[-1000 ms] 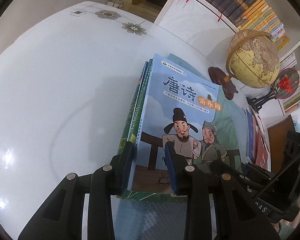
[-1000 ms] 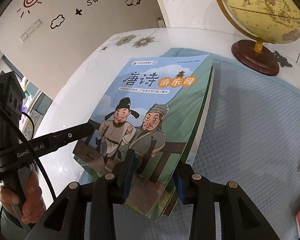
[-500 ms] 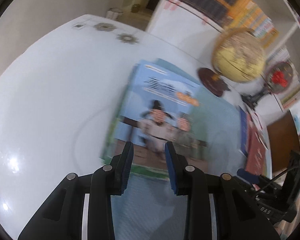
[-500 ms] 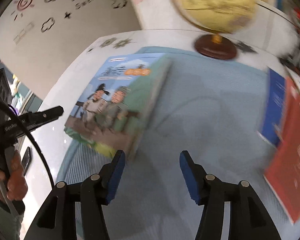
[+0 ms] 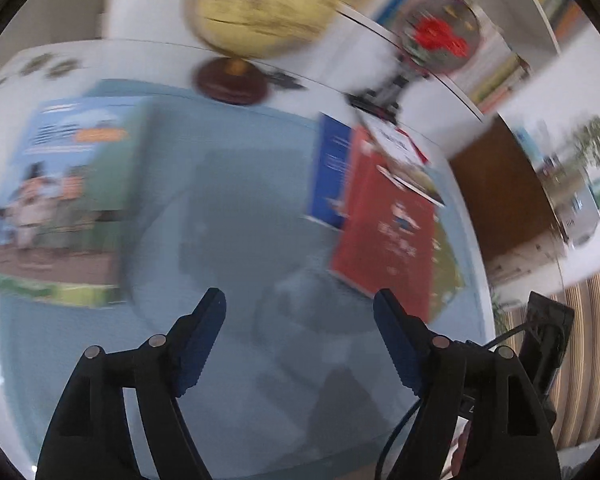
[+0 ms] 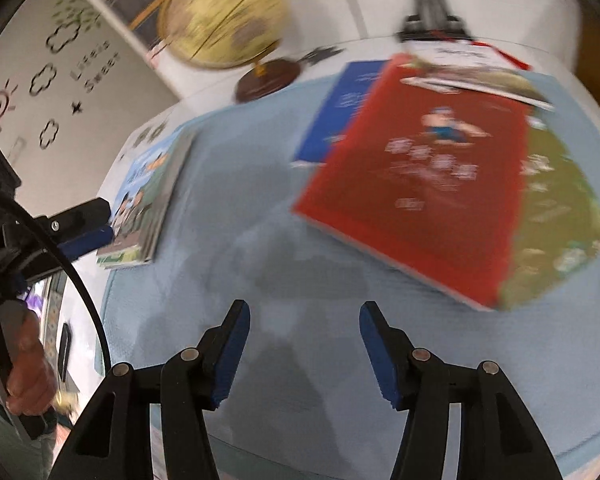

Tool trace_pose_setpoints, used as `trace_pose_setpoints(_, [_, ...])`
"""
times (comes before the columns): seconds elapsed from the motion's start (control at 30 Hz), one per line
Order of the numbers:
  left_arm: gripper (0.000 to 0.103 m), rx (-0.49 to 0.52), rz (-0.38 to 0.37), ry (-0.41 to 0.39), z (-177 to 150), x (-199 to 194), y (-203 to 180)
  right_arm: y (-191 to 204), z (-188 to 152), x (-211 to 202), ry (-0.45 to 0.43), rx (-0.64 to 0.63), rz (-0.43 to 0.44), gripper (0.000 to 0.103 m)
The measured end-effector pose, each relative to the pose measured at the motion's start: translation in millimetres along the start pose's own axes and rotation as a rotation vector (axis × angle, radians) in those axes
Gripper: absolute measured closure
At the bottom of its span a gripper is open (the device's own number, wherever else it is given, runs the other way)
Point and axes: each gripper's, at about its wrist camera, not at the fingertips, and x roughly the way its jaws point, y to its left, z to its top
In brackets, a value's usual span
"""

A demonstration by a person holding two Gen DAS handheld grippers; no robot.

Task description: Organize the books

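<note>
Here, left gripper (image 5: 298, 316) spread wide and holding nothing above the blue mat (image 5: 236, 208), right gripper (image 6: 302, 322) likewise apart and empty, stack of picture books (image 5: 66, 200) lying on the mat's left edge, red book (image 6: 424, 176) overlapping a blue book (image 6: 340, 112) and an olive book (image 6: 556, 208) near the globe (image 6: 224, 20), both views blurred.

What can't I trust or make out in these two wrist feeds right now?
- Red book title: motion blur in both views; unreadable.
- Blue book: mostly covered by the red book; cover unclear.
- Olive-green book: largely under the red book; blurred.
- Stack with the cartoon cover: book count unclear; smeared in the left view, too small in the right.
- Left gripper and right gripper: both open and empty.
</note>
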Motion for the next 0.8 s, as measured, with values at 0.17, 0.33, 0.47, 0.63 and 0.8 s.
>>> trace_pose_setpoints(0.17, [0.028,0.054,0.032,0.043,15,52,-51,-56,6,-27,-0.027,0.053,-0.03,0.048])
trace_pose_setpoints(0.33, [0.028,0.102,0.099,0.057,27,86,-72,-101,17,-42,-0.042,0.075,-0.034,0.048])
trace_pose_setpoints(0.47, [0.028,0.044,0.124,0.08,37,112,-69,-111,33,-45,-0.057,0.028,-0.042,0.048])
trace_pose_setpoints(0.63, [0.03,-0.03,0.141,0.115,42,139,-54,-117,53,-25,-0.029,-0.038,-0.066,0.048])
trace_pose_setpoints(0.8, [0.03,-0.065,0.15,0.118,45,155,-49,-127,73,5,0.007,-0.056,-0.096,0.048])
